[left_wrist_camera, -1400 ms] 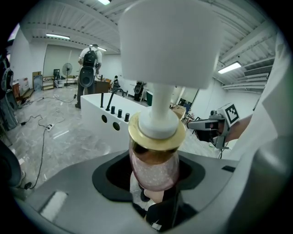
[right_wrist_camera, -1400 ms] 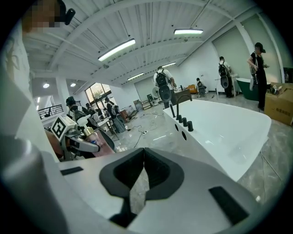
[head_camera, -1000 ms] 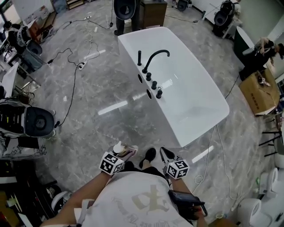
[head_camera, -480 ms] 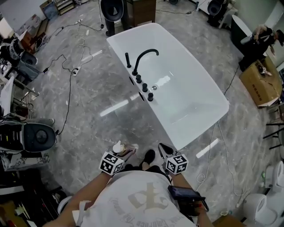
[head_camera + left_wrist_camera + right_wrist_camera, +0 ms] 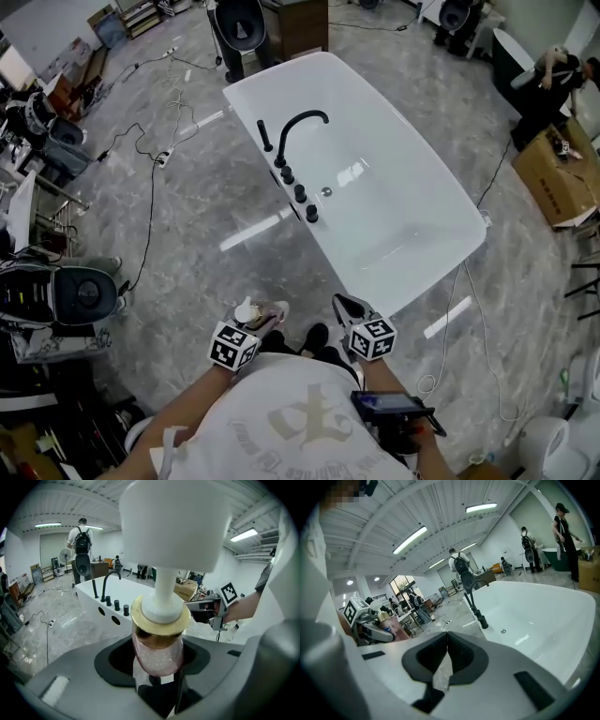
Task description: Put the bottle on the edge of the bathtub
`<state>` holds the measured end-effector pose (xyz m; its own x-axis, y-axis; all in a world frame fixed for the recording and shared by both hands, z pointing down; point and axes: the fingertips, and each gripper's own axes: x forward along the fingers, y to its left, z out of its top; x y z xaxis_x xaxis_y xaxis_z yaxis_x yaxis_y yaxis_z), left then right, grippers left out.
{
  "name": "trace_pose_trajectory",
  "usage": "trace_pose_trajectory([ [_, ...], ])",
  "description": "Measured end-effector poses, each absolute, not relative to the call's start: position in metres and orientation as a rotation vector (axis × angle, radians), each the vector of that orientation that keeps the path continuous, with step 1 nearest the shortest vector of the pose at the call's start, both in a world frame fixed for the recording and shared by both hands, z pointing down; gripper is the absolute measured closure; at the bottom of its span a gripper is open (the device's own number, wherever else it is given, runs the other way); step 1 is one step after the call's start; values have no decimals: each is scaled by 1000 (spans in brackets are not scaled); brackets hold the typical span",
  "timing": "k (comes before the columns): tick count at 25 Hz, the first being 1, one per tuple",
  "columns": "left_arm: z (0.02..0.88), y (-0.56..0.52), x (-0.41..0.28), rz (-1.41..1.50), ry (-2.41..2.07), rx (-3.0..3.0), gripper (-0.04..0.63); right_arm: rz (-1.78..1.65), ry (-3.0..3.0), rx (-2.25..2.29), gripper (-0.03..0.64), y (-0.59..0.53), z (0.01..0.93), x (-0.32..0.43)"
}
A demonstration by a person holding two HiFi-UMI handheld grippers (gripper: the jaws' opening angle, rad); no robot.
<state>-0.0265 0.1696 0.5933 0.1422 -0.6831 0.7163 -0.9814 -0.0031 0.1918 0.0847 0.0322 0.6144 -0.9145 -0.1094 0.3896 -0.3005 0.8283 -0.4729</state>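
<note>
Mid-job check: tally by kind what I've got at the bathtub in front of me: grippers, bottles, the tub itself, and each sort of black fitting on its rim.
Grippers: 2 (left gripper, right gripper)
Bottle: 1
Bathtub: 1
Curved tap: 1
Upright rod: 1
Knobs: 3
Total: 9

Bright, even light falls from ceiling strip lights [image 5: 410,538], glare streaks the floor [image 5: 187,244], and edges curve fisheye-style
</note>
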Motion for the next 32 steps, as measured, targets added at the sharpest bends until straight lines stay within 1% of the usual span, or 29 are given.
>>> trace_pose_trajectory([
  [14, 584, 113, -15, 625, -1566, 1861, 376, 814, -2662, 432, 611, -1, 618, 109],
  [32, 603, 30, -69, 621, -1429, 1970, 376, 828, -2582, 667, 611, -51, 625, 92],
])
